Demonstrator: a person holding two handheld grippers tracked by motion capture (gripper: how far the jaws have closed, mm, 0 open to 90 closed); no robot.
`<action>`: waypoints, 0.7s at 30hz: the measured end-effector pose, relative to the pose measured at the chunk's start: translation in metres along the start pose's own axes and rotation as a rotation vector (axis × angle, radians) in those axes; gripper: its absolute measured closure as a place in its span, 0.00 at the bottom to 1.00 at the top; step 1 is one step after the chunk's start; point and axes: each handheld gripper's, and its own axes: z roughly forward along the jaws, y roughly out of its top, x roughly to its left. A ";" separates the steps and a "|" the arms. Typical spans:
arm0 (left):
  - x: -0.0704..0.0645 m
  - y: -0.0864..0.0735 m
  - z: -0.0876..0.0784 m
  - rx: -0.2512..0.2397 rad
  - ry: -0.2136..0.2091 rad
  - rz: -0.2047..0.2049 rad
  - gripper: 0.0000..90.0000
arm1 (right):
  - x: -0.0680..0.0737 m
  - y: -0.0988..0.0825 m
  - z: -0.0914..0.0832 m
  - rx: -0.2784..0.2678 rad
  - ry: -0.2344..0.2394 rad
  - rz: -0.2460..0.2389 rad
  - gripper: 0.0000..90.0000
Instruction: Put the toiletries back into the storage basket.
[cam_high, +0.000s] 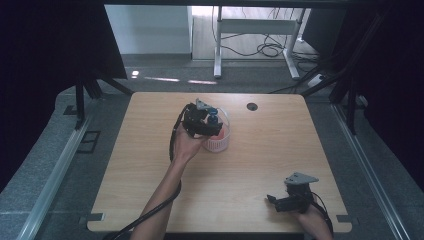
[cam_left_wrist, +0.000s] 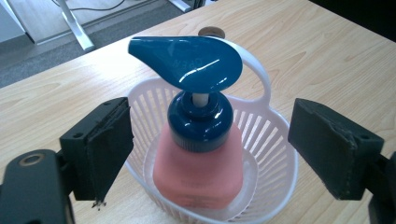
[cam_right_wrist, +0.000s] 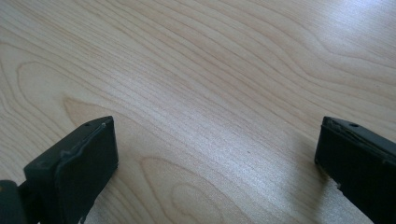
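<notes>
Your left forearm reaches in from the surface's near edge toward its middle, your left hand wrapped around the left gripper, which tilts forward and down. Its jaws stand wide apart, pads pressing on nothing. Your right hand rests at the near right corner, holding the right gripper low over the surface, pointing left, jaws spread wide.

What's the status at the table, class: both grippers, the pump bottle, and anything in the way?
Left gripper open, astride pink pump bottle, pads clear. Bottle upright in white basket. Right gripper open over bare table. Nothing in the way.
</notes>
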 end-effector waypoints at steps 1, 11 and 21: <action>0.000 0.000 -0.002 -0.003 0.000 0.001 0.15 | 0.000 0.000 0.000 0.000 0.000 -0.001 0.00; 0.000 -0.003 -0.017 -0.023 -0.018 0.002 0.15 | 0.000 0.000 0.000 0.000 0.000 -0.001 0.00; -0.002 -0.009 -0.031 -0.034 -0.035 0.012 0.15 | 0.000 0.000 0.000 0.000 0.000 -0.001 0.00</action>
